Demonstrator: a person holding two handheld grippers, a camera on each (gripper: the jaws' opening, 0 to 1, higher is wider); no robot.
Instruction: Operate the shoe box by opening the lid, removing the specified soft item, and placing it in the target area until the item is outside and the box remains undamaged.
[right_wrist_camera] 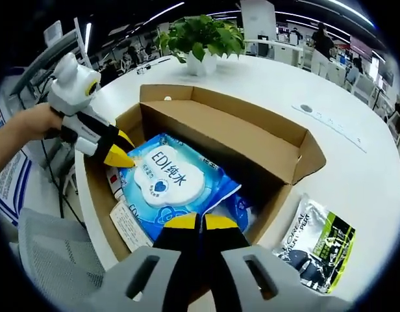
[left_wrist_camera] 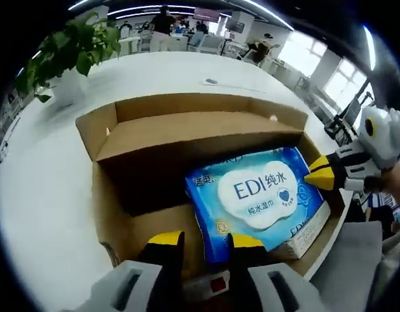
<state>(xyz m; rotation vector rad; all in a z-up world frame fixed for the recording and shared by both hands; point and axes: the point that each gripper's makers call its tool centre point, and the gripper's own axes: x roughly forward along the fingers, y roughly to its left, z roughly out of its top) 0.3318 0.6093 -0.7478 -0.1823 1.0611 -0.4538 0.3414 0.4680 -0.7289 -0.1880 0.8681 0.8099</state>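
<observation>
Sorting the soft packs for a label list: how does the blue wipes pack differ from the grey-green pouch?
The blue wipes pack lies inside the cardboard box; the grey-green pouch lies outside on the white table. The wipes pack looks larger and has a white label; the pouch has a lime-green panel. Both are soft and flat.

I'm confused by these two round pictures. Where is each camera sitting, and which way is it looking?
Left gripper view: the camera rides on the left gripper, looking along its slightly parted jaws into the open cardboard box at the blue wipes pack; the right gripper's yellow tip comes in from the right.
Right gripper view: the camera rides on the right gripper, jaws together, facing the same box from the opposite side; the left gripper and the person's hand show.
Both share the box, pack, white table and potted plant.
</observation>
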